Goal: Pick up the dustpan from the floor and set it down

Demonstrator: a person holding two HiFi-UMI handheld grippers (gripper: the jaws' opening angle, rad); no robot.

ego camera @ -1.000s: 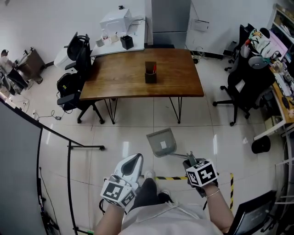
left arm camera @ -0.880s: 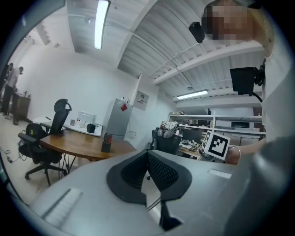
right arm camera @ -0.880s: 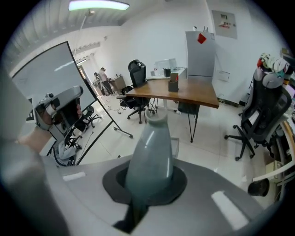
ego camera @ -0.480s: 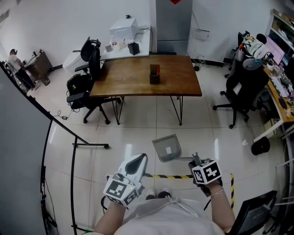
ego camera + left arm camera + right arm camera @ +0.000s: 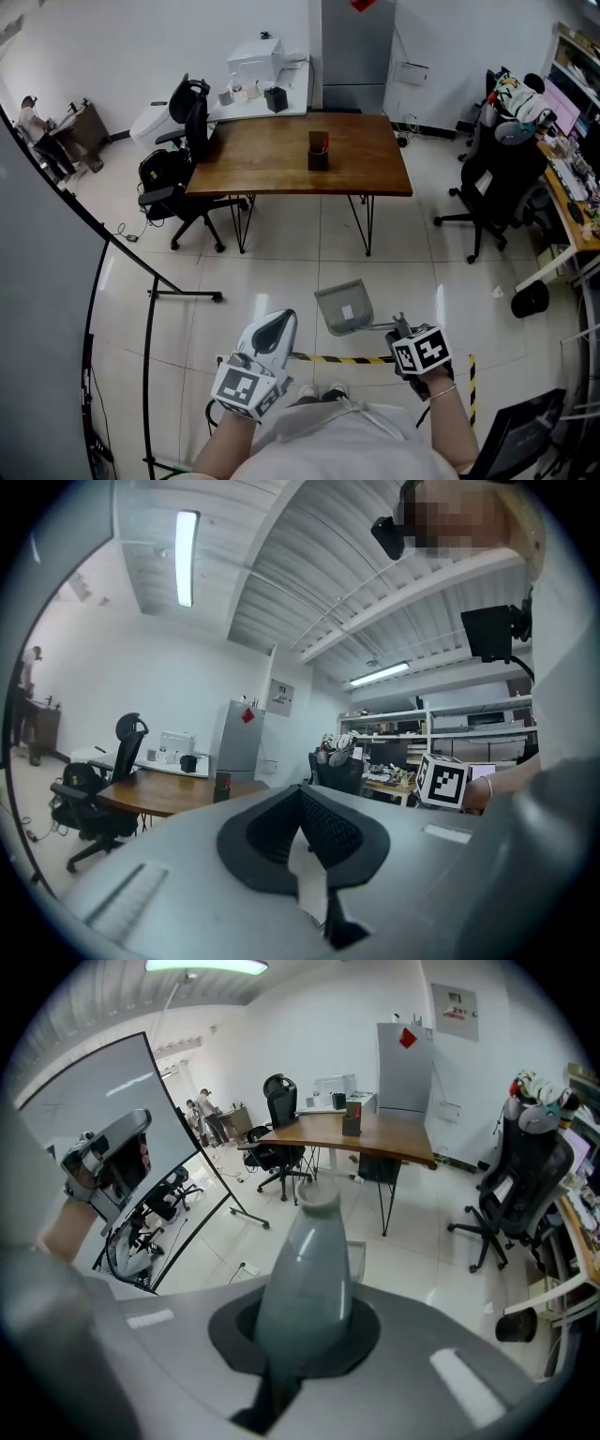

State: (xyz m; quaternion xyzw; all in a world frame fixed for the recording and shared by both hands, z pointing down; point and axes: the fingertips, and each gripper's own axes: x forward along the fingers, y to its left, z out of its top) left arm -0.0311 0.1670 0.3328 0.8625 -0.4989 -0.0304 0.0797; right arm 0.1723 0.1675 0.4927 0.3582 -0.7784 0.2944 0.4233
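Reflecting light, tiled floor (image 5: 281, 258) before wooden table (image 5: 272, 155); right gripper (image 5: 401, 326) clamped on dustpan (image 5: 344, 307), left gripper (image 5: 281, 319) closed.

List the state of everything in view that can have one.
dustpan: held by its handle, pan end angled down.
right gripper: shut on the dustpan handle.
left gripper: shut, empty.
holder: upright on the table.

- Pale grey: dustpan (image 5: 343, 307).
- Warm brown wood: table (image 5: 281, 155), at twelve o'clock of the dustpan.
- Yellow-and-black stripes: floor tape (image 5: 352, 361), at its six o'clock.
- Black-and-white square markers: right hand-held gripper (image 5: 401, 326).
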